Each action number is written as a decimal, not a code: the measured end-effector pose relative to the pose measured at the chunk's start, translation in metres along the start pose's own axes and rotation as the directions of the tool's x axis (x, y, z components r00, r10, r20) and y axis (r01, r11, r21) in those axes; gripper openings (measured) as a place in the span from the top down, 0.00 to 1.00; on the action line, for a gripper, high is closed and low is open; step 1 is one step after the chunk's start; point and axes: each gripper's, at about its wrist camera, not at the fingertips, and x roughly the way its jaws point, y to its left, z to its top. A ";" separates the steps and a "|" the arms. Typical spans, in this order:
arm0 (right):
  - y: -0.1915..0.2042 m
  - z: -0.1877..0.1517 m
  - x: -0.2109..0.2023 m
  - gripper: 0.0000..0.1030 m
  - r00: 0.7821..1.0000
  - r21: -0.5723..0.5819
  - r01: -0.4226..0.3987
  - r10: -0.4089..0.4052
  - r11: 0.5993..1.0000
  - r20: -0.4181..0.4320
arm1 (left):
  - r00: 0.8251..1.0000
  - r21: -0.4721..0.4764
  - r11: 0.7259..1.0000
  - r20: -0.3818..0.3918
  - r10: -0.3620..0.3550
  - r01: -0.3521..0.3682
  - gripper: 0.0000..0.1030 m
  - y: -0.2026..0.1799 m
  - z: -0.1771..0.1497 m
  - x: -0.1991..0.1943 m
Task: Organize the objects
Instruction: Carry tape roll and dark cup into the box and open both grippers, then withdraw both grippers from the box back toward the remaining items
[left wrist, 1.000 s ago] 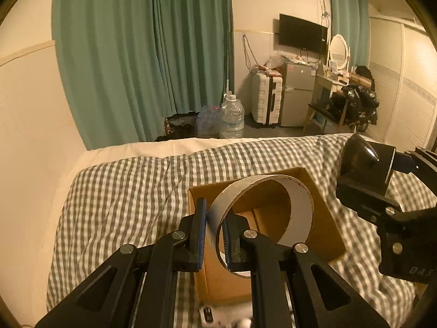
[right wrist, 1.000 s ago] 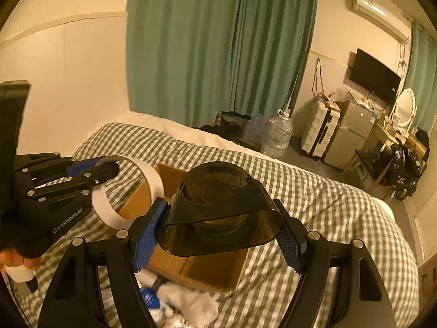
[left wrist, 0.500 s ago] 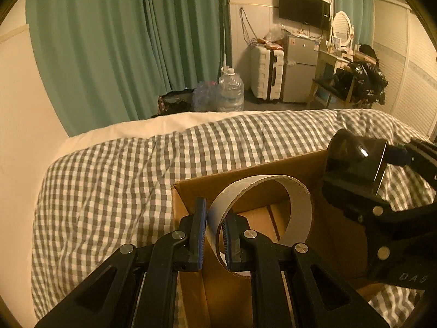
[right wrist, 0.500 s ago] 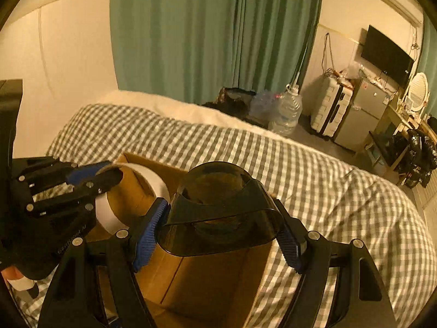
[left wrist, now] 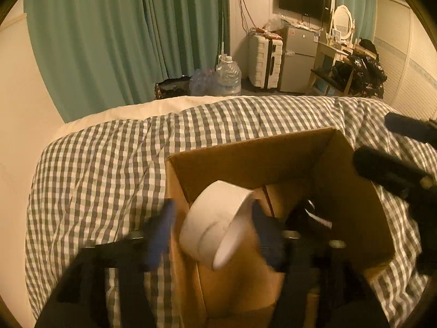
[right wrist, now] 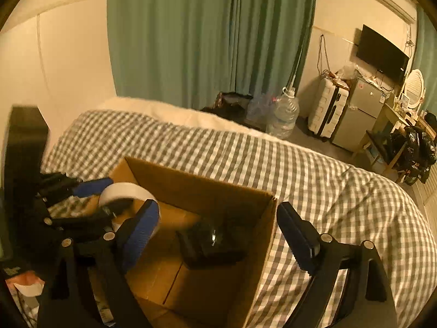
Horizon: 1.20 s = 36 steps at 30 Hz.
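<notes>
An open cardboard box (left wrist: 245,155) (right wrist: 207,188) stands on the checked bed. My left gripper (left wrist: 215,227) is open above the box's left side; a white tape roll (left wrist: 218,221) is loose between its blurred fingers, over the box. The roll also shows in the right wrist view (right wrist: 125,191). My right gripper (right wrist: 218,227) is open and empty over the box. A dark tinted cup-like object (right wrist: 210,243) lies inside the box below it, seen dimly in the left wrist view (left wrist: 308,218).
The grey-and-white checked bedspread (right wrist: 327,180) surrounds the box. Beyond the bed's far edge are green curtains (left wrist: 131,32), a water jug (left wrist: 228,78), a suitcase (left wrist: 265,60) and a small fridge. Small items lie at the lower left (right wrist: 24,287).
Both grippers have opened over the box. The left let go of the white tape roll, which is dropping and tilting. The right let go of the dark object, now lying inside the box.
</notes>
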 end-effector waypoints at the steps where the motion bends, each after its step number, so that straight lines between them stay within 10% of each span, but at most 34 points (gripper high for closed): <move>1: 0.001 0.001 -0.008 0.13 1.000 0.005 0.006 -0.006 1.000 0.004 | 1.000 -0.003 1.000 0.011 0.004 -0.004 0.30 0.001 -0.002 -0.008; 36: 0.055 -0.044 -0.215 0.02 0.983 -0.057 0.085 -0.075 0.995 0.168 | 0.970 -0.035 0.999 0.239 0.040 -0.032 0.03 0.009 -0.048 -0.215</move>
